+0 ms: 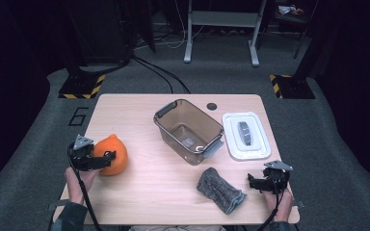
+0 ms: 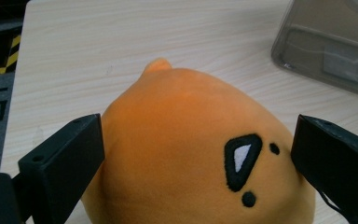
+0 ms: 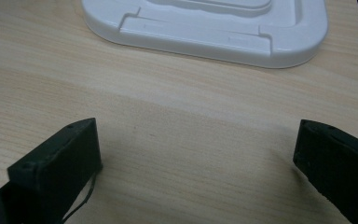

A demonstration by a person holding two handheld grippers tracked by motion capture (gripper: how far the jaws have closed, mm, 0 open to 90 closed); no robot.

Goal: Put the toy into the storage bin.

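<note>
Left gripper (image 2: pixel 198 154) sits wide open around the orange plush (image 2: pixel 191 154), so I'd squeeze low across its middle; right gripper (image 3: pixel 198 154) idles open too.

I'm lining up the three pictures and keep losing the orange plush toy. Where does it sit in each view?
High view: the orange plush toy lies at the table's left edge, between the jaws of the left tongs.
Left gripper view: it bulks large at centre and bottom, between the open jaws.
Right gripper view: not in it.
Shared landmark: the light wooden table.
</note>
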